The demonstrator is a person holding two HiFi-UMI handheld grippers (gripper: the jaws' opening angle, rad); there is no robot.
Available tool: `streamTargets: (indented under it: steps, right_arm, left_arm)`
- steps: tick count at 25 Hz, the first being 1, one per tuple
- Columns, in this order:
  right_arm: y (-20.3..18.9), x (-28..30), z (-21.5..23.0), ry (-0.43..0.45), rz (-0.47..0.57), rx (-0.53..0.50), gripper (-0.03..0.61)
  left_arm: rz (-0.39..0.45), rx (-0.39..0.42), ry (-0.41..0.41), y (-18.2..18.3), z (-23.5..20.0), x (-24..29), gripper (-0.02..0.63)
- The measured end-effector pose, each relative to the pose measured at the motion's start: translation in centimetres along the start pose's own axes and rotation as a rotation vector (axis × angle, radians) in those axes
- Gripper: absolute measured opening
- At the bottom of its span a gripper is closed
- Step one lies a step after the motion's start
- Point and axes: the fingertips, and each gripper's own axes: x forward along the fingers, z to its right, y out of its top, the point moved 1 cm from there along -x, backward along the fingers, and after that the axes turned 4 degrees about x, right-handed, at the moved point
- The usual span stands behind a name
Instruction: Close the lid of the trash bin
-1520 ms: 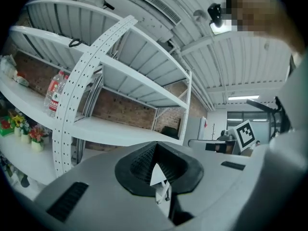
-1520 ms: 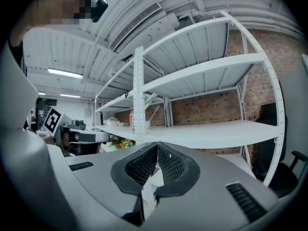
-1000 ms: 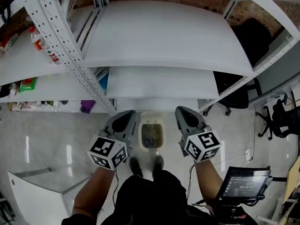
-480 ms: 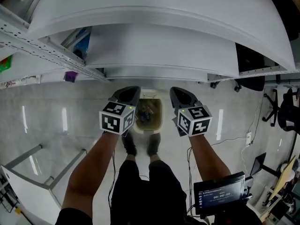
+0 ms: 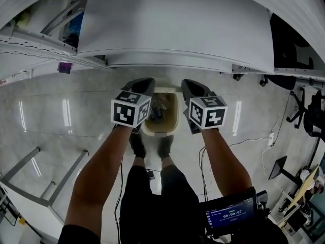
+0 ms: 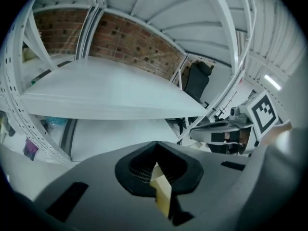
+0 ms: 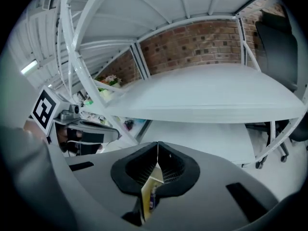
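Left gripper (image 5: pixel 143 84): jaws together, nothing held. Right gripper (image 5: pixel 190 85): same, tips touching, empty. Both sit side by side w/ the beige trash bin (image 5: pixel 160 131) btwn them, on the floor (image 5: pixel 61 116) just far of the person's shoes (image 5: pixel 137 145). The bin's mouth is open, contents showing.

Vs 0.5 s ago: grippers flank the bin as before; bin sits a bit higher in the head view, and the white shelf (image 5: pixel 172 29) fills more of the top. Screen (image 5: pixel 228 216) is at near right.

Only the head view shows the whole bin, shoes and screen. The gripper views show just a beige sliver below the jaw tips, plus a brick wall (image 6: pixel 134 37) behind the shelves. Each gripper view also catches the other gripper at its edge.
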Motion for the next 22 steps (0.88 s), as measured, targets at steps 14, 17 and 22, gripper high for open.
streamTargets:
  steps: [14, 17, 22]
  right_arm:
    - [-19.3, -3.7, -3.0, 0.027, -0.248, 0.074, 0.008]
    - [-23.7, -2.5, -2.2, 0.026, -0.288, 0.083, 0.008]
    - [-29.2, -0.1, -1.2, 0.015, -0.334, 0.085, 0.008]
  left_arm:
    - [-0.233, -0.078, -0.040, -18.5, 5.5, -2.3, -0.009]
    - [-0.279, -0.097, -0.035, -22.8, 5.5, -0.7, -0.009]
    - [-0.343, -0.090, -0.026, -27.9, 4.5, 1.5, -0.009]
